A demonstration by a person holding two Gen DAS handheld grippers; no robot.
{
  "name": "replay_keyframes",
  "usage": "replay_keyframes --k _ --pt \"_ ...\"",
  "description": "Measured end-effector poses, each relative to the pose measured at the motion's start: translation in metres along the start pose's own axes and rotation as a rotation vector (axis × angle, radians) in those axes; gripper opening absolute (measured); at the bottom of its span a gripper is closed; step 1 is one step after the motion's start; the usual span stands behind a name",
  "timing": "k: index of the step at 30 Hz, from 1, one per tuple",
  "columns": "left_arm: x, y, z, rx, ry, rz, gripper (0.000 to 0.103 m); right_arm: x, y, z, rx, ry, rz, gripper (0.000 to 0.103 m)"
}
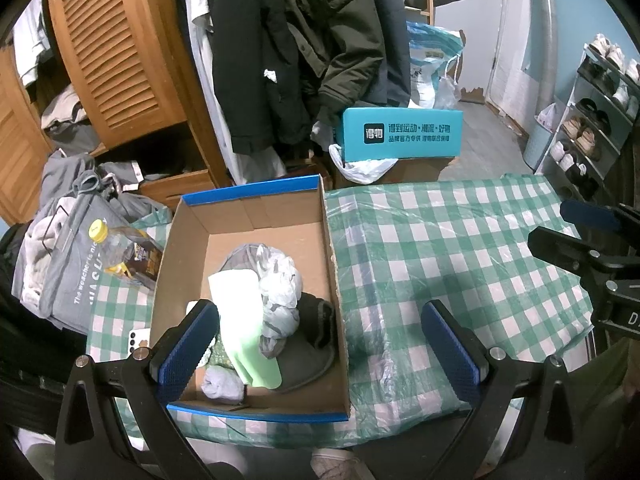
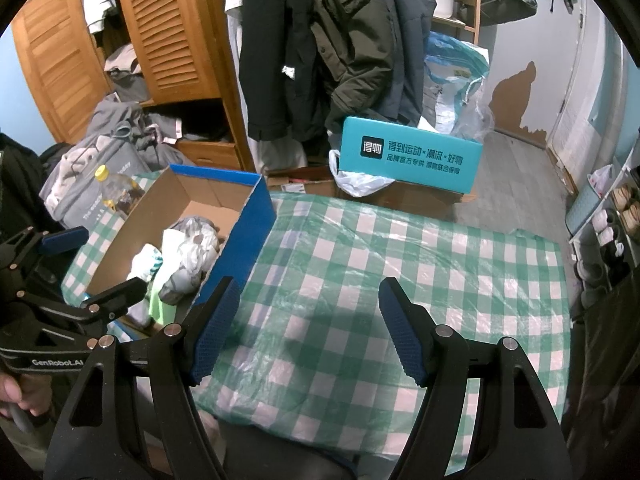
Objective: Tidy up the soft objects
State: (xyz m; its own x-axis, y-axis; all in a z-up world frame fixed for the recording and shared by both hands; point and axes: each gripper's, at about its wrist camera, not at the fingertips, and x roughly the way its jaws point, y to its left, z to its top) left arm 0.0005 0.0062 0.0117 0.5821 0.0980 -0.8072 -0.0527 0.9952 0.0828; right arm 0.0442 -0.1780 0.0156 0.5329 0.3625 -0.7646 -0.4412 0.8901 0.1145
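Left wrist view: the left gripper (image 1: 318, 344) fills the bottom of the frame, its blue-padded fingers (image 1: 188, 354) spread wide and released — one hangs over the near left corner of an open cardboard box (image 1: 256, 216) with a blue rim, the other over the green-and-white checked tablecloth (image 1: 440, 240) to its right. Inside the box, at centre frame, lie the soft things: a pale green cloth (image 1: 246, 328), a crumpled grey-white garment (image 1: 276, 292), a dark cloth (image 1: 316, 340) and a small grey bundle (image 1: 222, 384). A yellow-capped bottle (image 1: 120, 252) sits left of the box; the right gripper (image 1: 592, 248) enters at the right edge.

Right wrist view: the right gripper (image 2: 306, 330) occupies the lower frame, jaws apart and holding nothing, above the bare checked tablecloth (image 2: 400, 260). The box (image 2: 256, 208) with its heap of cloths (image 2: 188, 256) stands at centre left — the left gripper (image 2: 80, 264) beside it at the left edge, a hand (image 2: 16, 396) on its grip. A teal box (image 2: 408, 156) lies beyond the table, upper centre.
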Motion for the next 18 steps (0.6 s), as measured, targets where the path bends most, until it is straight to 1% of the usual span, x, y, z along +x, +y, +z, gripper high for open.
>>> replay_keyframes --k 18 --pt "-0.0003 -0.0004 -0.0001 -0.001 0.001 -0.003 0.102 -0.0001 0.0013 -0.0002 0.0 -0.001 -0.001 0.072"
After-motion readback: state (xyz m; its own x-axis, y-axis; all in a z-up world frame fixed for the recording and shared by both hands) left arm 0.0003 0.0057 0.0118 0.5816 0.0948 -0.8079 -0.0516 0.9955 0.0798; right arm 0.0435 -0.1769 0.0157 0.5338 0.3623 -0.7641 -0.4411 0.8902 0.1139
